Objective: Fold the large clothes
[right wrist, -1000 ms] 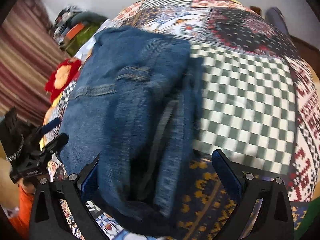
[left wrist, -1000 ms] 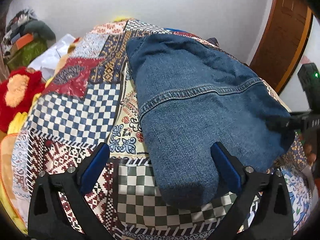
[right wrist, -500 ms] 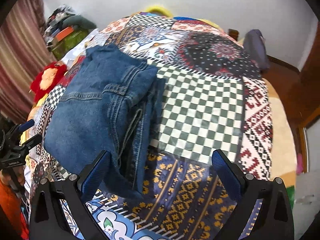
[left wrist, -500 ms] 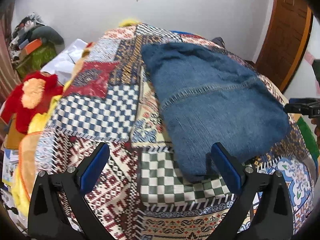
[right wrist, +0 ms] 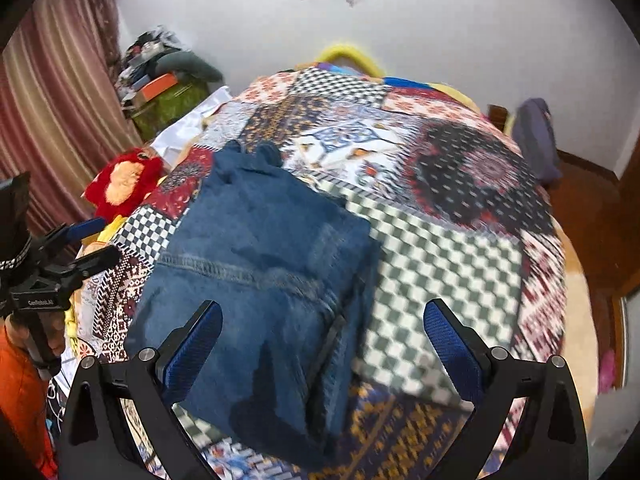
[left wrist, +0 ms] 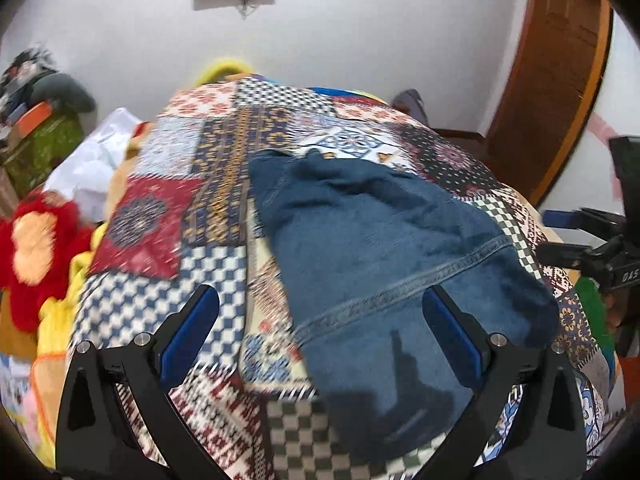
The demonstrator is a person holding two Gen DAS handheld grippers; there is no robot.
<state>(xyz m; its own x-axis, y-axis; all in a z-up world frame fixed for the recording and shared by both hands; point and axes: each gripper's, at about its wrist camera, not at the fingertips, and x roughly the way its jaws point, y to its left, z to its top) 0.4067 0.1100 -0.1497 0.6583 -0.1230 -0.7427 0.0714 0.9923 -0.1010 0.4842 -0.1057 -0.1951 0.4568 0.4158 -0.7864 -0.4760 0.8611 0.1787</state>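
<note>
The folded jeans (left wrist: 384, 264) lie flat on the bed's patchwork quilt (left wrist: 168, 224), toward its near edge. The left hand-held gripper (left wrist: 320, 332) hangs above them with blue pads spread wide, grasping nothing. The right hand-held gripper (right wrist: 322, 332) is likewise released, over the jeans' (right wrist: 256, 264) thick folded side. A red plush toy (right wrist: 120, 184) sits beside the bed. No containers can be made out clearly.
</note>
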